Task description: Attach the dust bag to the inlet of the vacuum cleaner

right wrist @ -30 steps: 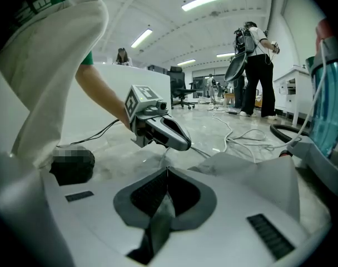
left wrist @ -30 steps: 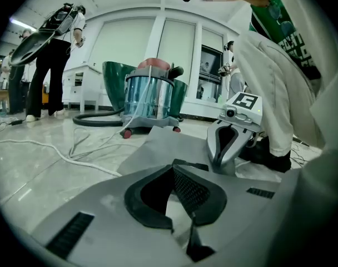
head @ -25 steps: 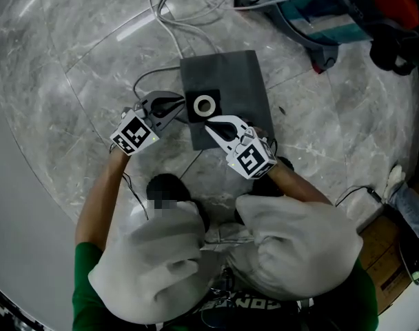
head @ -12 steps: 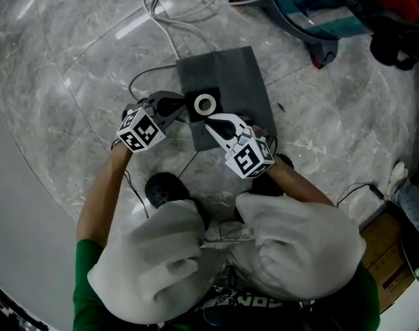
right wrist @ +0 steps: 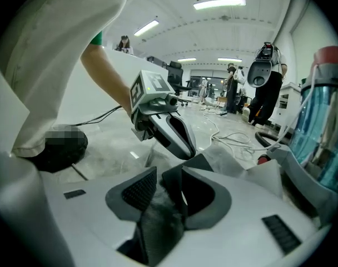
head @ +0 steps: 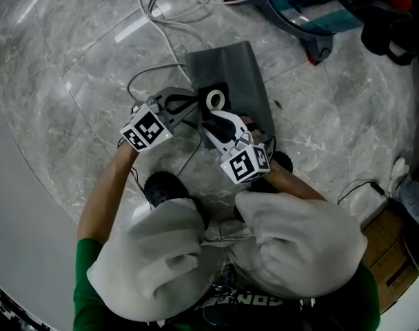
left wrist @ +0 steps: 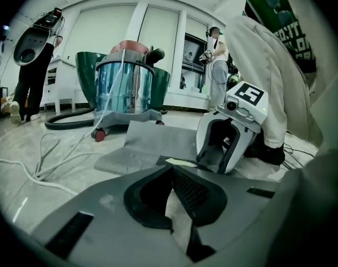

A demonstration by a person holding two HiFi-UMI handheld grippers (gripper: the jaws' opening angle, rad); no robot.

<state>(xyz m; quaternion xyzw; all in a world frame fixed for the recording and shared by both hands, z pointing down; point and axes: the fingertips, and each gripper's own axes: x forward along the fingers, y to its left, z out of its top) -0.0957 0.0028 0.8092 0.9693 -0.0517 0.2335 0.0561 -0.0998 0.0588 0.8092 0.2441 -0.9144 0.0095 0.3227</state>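
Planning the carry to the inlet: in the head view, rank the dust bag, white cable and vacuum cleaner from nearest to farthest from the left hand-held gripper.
From the left hand-held gripper:
1. dust bag: at its jaw tips, just to its right.
2. white cable: on the floor beyond it, higher in the picture.
3. vacuum cleaner: farthest, at the top right.

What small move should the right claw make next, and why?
Probably shift the right claw onto the black collar beside the white ring and close there. Its jaws are opening, with grey fabric of the dust bag between them, while the left claw seems shut on the bag's opposite edge. Gripping both sides should let it be lifted to the vacuum cleaner.
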